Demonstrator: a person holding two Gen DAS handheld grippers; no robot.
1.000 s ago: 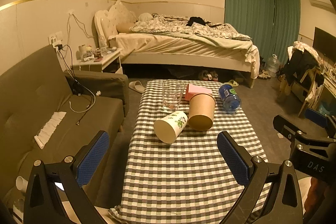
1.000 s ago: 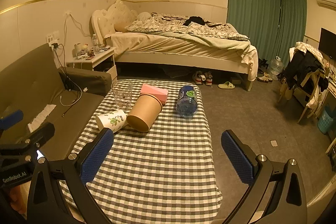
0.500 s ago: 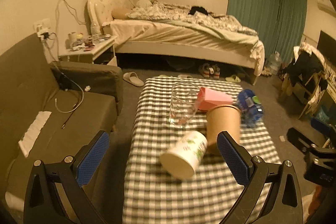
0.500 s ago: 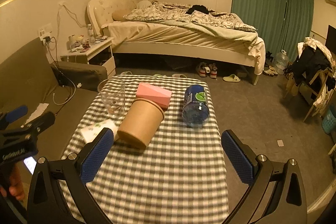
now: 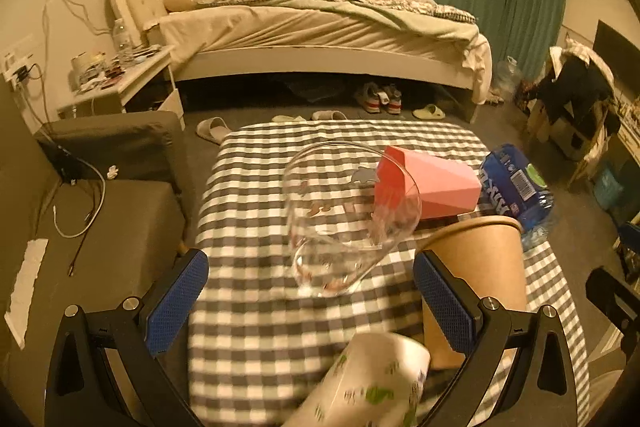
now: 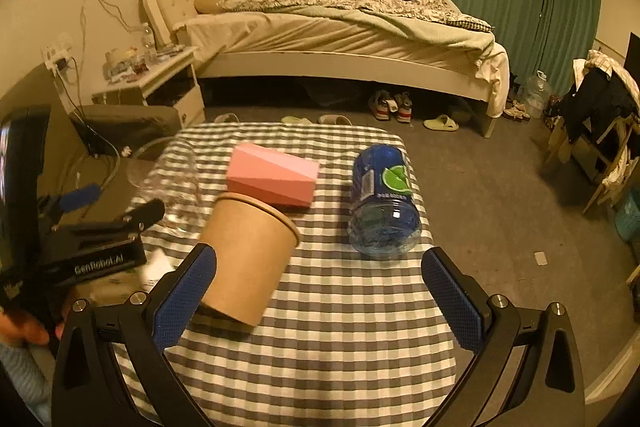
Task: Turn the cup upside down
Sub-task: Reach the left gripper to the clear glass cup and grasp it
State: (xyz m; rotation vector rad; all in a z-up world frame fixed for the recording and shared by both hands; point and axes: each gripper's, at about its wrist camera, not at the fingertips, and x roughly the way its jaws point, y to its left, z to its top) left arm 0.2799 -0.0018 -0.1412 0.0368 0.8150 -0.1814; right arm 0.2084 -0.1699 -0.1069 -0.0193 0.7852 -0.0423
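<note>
Both tongs are spread wide, released: left tongs [image 5: 310, 301] at lower centre, right tongs [image 6: 320, 293] likewise. Nearest, a white printed cup [image 5: 368, 385] lies on the checked counter [image 5: 256, 323]; beyond stand a brown paper cup [image 6: 248, 255], clear glass [image 5: 348, 215], pink box [image 6: 272, 177] and blue bottle [image 6: 382, 203].

left claw [image 5: 310, 301] nearer glass [image 5: 346, 219], right claw [image 6: 320, 297] advanced

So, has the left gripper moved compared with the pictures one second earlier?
Yes. The left gripper has come forward over the checked table, toward the glass.
</note>
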